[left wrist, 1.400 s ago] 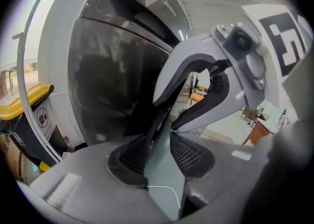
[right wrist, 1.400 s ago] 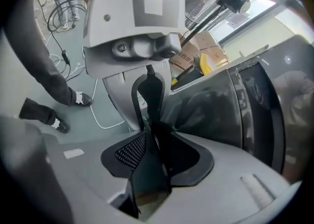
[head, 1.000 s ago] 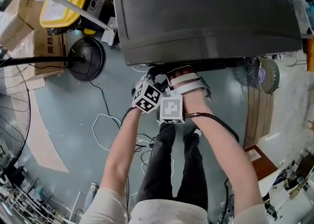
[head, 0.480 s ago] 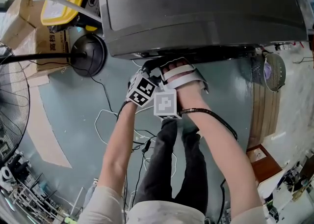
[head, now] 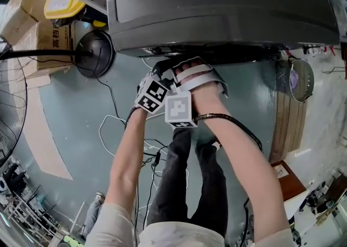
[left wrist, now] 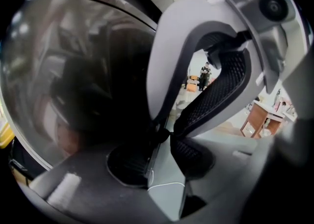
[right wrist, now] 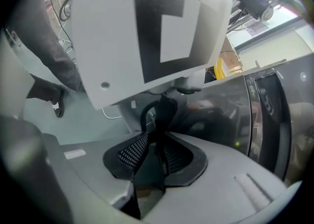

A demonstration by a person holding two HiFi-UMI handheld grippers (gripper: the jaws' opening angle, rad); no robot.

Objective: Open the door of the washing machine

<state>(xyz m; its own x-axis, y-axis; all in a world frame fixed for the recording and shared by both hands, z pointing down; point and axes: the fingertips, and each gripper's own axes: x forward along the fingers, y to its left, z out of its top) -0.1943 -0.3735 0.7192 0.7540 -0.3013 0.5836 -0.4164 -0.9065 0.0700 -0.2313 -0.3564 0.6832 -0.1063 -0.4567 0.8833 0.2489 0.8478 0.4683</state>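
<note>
Our right gripper at the front of the washing machine, jaws just now closing, pinching the dark door handle, our left gripper spread and empty, close against the round glass door

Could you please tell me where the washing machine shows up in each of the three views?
Head view: washing machine, dark top across the upper edge.
Left gripper view: its round glass door fills the left half.
Right gripper view: its dark front at the right.
Shared landmark: grey-blue floor, left in the right gripper view.
</note>
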